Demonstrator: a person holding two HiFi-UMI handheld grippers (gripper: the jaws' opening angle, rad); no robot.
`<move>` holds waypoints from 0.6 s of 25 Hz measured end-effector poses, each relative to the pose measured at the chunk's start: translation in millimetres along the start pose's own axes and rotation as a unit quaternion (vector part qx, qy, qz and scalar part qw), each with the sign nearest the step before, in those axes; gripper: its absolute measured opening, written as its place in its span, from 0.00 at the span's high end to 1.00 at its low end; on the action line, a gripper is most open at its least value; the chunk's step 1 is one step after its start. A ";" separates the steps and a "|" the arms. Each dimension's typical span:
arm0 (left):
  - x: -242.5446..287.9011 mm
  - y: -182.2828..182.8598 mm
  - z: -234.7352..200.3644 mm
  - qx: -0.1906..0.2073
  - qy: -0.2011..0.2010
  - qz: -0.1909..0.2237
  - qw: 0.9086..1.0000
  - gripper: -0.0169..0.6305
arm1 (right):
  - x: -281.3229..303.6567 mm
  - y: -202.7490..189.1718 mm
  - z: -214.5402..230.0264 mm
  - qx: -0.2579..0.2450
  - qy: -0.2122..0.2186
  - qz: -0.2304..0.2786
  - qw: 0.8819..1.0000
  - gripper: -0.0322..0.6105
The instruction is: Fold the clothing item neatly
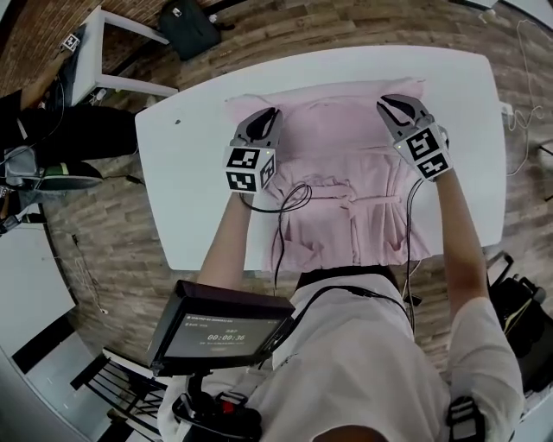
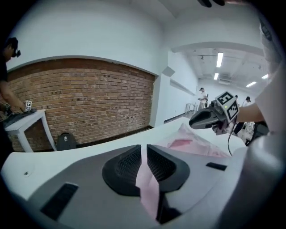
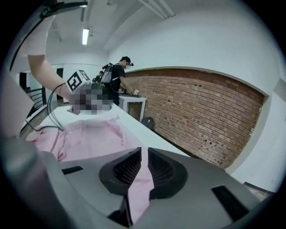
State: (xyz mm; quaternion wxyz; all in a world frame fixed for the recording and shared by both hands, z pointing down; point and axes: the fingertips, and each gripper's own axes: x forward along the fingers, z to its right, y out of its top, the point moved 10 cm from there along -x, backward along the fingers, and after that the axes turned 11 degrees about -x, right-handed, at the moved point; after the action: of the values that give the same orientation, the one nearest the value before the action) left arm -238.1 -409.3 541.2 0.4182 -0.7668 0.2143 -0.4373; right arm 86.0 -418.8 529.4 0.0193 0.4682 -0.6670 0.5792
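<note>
Seen from the head camera, a pink garment lies spread across the middle of a white table. It reaches from near the table's upper edge in the frame down to the lower edge, just in front of your body. It is creased, and a folded band runs across its upper part.

Your left gripper sits at the garment's upper left corner. Your right gripper sits at the upper right corner, well apart from the left. Both point toward the top of the frame. A black cable loops over the cloth between your arms.

In the left gripper view, your left gripper's jaws stand slightly parted. A strip of pink fabric runs through the narrow gap and hangs below the pads. The pads do not look pressed onto it. Your other gripper shows at the right of that frame, above the cloth.

In the right gripper view, your right gripper's jaws are likewise a little apart. Pink fabric lies in the slot between the pads, loose rather than pinched.

A brick wall stands behind the table. A black bag sits on the floor at the upper left of the head view, and a person stands by a small white table.
</note>
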 end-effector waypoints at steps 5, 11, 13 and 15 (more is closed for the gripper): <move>58.7 25.6 12.8 -0.037 -0.090 -0.064 0.993 0.92 | 46.6 29.8 0.0 0.055 0.026 0.006 0.998 0.95; 75.5 -10.4 24.9 -0.010 -0.118 -0.186 0.975 0.94 | 66.4 12.6 -36.8 0.061 0.075 -0.069 0.993 0.94; 72.8 -24.0 21.5 0.028 -0.100 -0.212 0.972 0.94 | 60.4 -3.8 -39.2 0.045 0.074 -0.098 0.991 0.94; 69.4 -31.9 14.5 0.039 -0.090 -0.220 0.971 0.94 | 53.6 -18.9 -36.9 0.058 0.065 -0.114 0.990 0.94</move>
State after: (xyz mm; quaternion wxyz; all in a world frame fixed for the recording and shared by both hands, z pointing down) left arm -190.5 -433.2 597.8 0.3588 -0.8145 -0.0154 -0.4557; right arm 49.1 -419.9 586.3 0.1018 0.5028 -0.5717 0.6402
